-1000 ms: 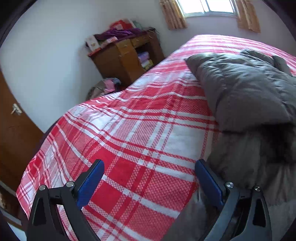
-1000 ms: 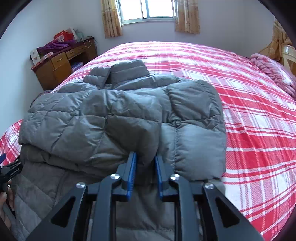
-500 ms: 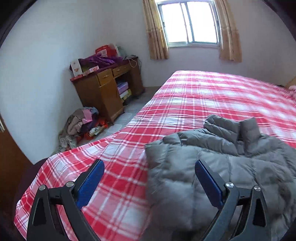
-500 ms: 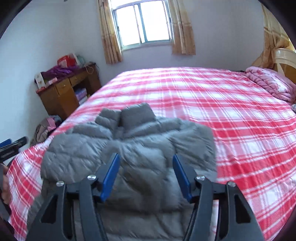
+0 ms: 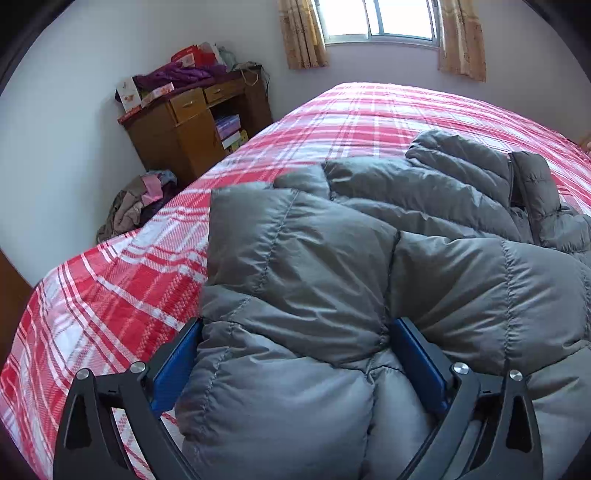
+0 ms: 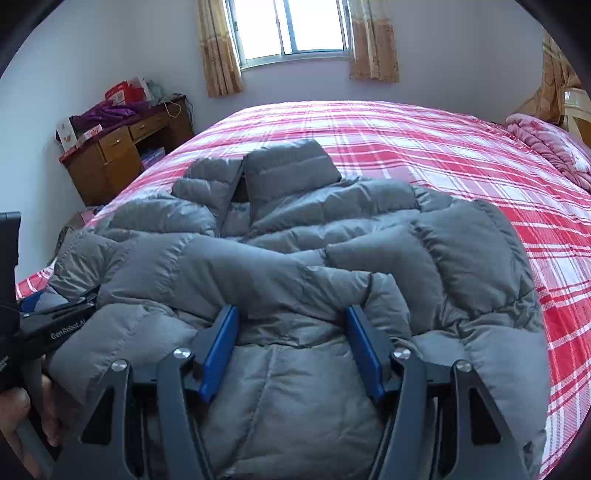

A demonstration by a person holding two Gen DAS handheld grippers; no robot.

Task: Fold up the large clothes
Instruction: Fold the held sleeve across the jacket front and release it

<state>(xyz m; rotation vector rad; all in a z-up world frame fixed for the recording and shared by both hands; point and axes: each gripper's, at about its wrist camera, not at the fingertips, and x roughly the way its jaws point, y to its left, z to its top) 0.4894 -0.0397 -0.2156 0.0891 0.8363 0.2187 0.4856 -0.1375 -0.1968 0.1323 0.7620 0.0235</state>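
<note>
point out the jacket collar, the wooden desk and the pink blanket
jacket collar (image 6: pixel 291 166), right wrist view, on the right flap of the collar.
wooden desk (image 5: pixel 184 125), left wrist view, on its front below the drawer.
pink blanket (image 6: pixel 546 144), right wrist view, on its rumpled top.

Both wrist views close above shared jacket

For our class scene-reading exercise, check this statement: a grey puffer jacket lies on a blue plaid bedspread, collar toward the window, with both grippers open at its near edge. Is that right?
Not quite: the bedspread is red and white plaid, not blue, as the right wrist view shows. The rest stands: the grey puffer jacket lies with its collar toward the window, and the left gripper and right gripper are open at its near edge.
</note>
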